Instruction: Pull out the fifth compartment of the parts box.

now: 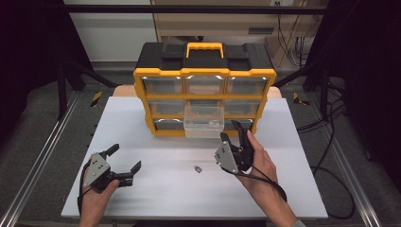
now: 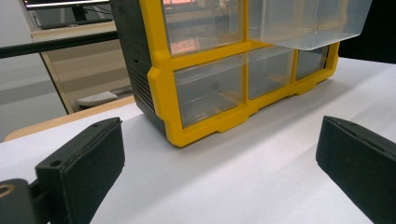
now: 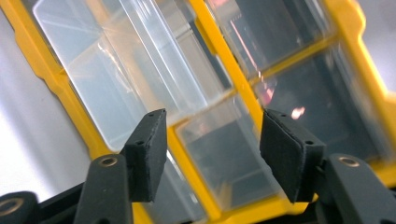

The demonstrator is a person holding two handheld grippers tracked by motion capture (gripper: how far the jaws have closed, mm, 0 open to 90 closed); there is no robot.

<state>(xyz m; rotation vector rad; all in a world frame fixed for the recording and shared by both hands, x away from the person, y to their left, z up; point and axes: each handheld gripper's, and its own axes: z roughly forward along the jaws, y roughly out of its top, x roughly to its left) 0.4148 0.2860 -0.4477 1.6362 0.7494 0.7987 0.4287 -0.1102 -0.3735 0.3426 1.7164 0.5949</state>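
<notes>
The organizer [image 1: 204, 90] stands at 12 o'clock on the white table [image 1: 142, 189]: a black plastic case with a yellow frame and yellow handle, holding three rows of clear, box-shaped drawers. One drawer [image 1: 204, 121] in the middle column is pulled out toward the person and overhangs the bottom row. It is glossy, transparent plastic with thin walls.

The right gripper [image 1: 235, 134] sits at 5 o'clock from that drawer, just beside its front corner, jaws pointing at the organizer. Its jaws stand about half open with nothing between the pads; they grip nothing. The left gripper [image 1: 125, 157] lies at 8 o'clock on the table, well apart from the organizer, jaws wide open and empty.

A small dark part [image 1: 198, 168] lies on the bare table between the two grippers, nearer the right; too small to identify.

The left gripper view shows the matte, foam-like texture of the black pads [image 2: 88, 158], the ribbed black side of the case and the underside of the overhanging drawer [image 2: 303, 23]. The right gripper view shows the yellow frame bars running diagonally between the pads [image 3: 149, 149], and reflections on the clear drawer fronts.
</notes>
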